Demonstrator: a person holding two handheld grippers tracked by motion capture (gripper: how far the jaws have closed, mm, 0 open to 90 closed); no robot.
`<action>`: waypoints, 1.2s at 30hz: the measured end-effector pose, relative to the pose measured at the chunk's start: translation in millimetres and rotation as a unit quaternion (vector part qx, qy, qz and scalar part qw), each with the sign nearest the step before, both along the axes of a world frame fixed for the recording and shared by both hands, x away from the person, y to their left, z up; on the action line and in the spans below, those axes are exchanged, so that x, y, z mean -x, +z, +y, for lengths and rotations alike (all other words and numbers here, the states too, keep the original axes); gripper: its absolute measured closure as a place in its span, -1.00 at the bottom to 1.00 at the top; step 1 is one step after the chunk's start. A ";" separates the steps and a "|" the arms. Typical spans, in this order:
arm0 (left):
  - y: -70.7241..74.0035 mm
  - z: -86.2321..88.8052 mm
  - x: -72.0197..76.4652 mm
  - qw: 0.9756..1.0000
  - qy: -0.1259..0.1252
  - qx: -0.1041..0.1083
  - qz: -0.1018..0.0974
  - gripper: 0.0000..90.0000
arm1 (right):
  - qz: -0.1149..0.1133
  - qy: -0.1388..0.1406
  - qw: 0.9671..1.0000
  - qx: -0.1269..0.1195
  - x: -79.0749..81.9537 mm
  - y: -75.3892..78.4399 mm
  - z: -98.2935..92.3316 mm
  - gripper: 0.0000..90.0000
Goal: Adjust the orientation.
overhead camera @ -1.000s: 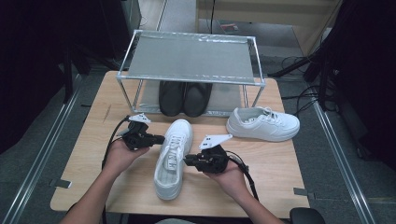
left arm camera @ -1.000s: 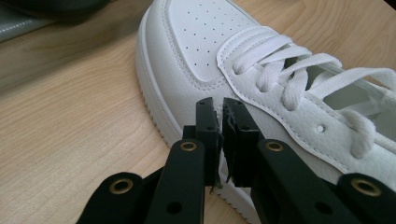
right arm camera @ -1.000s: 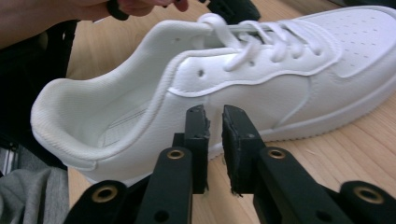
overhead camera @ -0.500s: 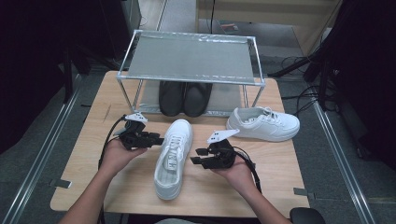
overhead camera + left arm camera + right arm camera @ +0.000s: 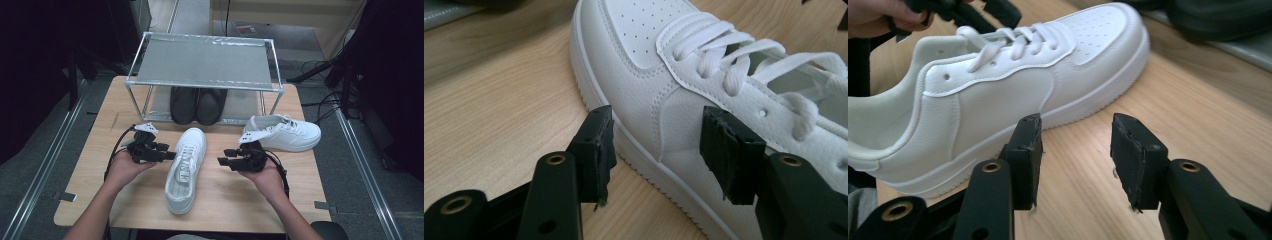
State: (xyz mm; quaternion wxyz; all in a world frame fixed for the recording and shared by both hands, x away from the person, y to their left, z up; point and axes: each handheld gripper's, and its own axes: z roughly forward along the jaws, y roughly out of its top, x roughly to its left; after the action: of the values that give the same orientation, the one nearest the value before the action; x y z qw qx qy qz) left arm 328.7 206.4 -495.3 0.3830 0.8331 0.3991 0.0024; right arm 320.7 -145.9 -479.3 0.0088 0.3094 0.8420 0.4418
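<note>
Light wooden table (image 5: 230, 200), metal shoe rack (image 5: 205, 65), dark surrounding room

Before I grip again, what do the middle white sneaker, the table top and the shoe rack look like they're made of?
White sneaker: seems leather or a synthetic lookalike, matte pebbled grain with stitched seams and a perforated toe; smooth rubbery sole edge; flat woven laces.
Table top: light wood or wood-look laminate, with straight grain lines and a low sheen.
Shoe rack: shiny silvery metal tubes; grey shelf surface, material unclear.
</note>
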 end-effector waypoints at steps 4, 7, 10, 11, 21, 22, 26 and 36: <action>-0.4 0.6 2.6 1.000 0.001 -0.003 0.000 0.02 | -0.005 -0.010 1.000 0.011 -7.0 2.7 -11.0 0.27; -0.9 1.3 4.7 1.000 0.002 -0.006 0.001 0.01 | -0.003 -0.023 1.000 0.011 -13.0 4.6 -20.6 0.27; -1.0 2.4 5.7 1.000 0.002 -0.006 0.002 0.00 | -0.004 -0.030 0.999 0.011 -16.7 5.8 -26.2 0.27; -1.2 3.1 7.2 1.000 0.004 -0.007 0.003 0.00 | -0.004 -0.038 0.999 0.010 -20.6 7.2 -31.9 0.27; -3.4 5.7 14.5 1.000 0.004 -0.010 0.006 -0.02 | -0.010 -0.074 0.997 0.017 -39.5 15.9 -57.8 0.29; -3.4 5.9 15.3 1.000 0.005 -0.011 0.004 -0.02 | -0.011 -0.078 0.997 0.016 -41.1 17.5 -60.6 0.30; -2.8 6.1 19.1 1.000 0.003 -0.011 -0.002 -0.02 | -0.018 -0.095 0.995 0.014 -47.7 23.6 -70.4 0.32; -4.8 6.3 24.6 1.000 -0.004 -0.022 -0.003 -0.02 | -0.026 -0.131 0.990 0.037 -68.9 33.1 -87.1 0.35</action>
State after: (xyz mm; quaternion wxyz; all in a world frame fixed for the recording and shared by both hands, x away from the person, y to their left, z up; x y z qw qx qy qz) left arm 304.1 212.8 -500.0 0.3660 0.8428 0.3945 0.0126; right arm 389.6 -233.1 -446.2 0.1004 0.4050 0.8092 0.4135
